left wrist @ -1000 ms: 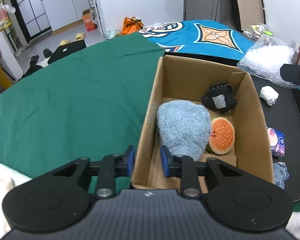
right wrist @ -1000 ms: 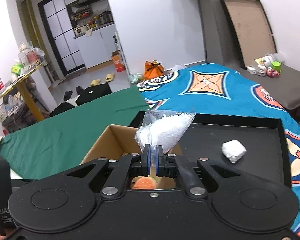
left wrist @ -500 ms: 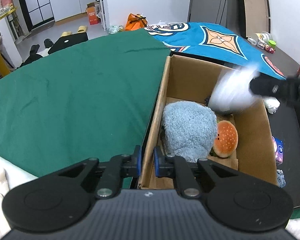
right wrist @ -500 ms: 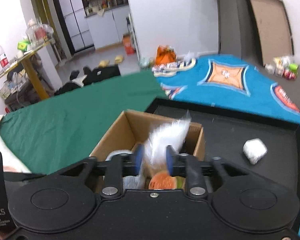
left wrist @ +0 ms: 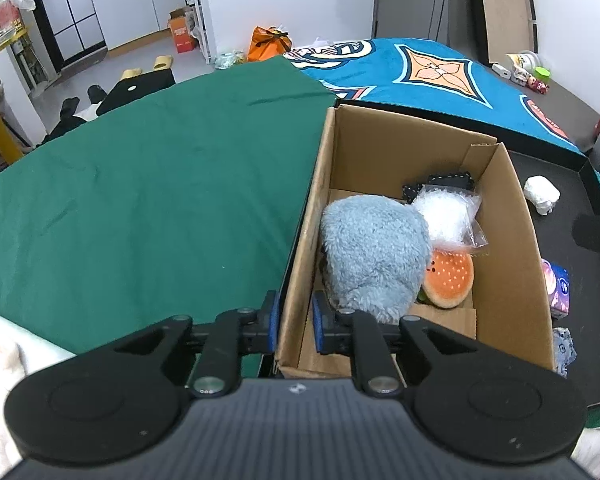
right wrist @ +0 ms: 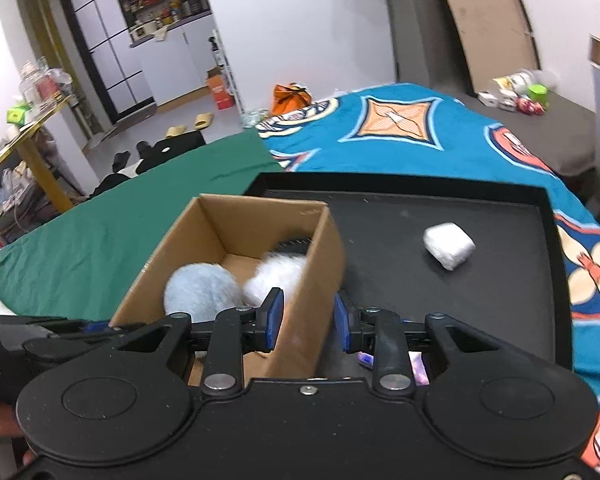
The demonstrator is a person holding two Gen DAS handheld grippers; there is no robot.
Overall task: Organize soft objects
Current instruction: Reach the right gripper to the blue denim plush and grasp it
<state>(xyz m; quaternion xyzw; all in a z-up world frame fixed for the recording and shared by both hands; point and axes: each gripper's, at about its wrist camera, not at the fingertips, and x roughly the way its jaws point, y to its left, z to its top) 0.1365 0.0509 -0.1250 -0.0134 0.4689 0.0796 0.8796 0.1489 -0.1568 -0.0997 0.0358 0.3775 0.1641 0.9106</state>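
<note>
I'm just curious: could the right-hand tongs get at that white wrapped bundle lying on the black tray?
Probably yes. The white bundle lies alone on the bare black tray, ahead of the right tongs, which look open and empty, with nothing between.

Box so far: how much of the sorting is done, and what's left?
Done: the box holds a blue plush, burger toy, white bag and a dark item. In hand: the left gripper clamps the box's wall; the right gripper is open, holding nothing. Left on the tray: a white wad, a tissue pack and a blue cloth.
</note>
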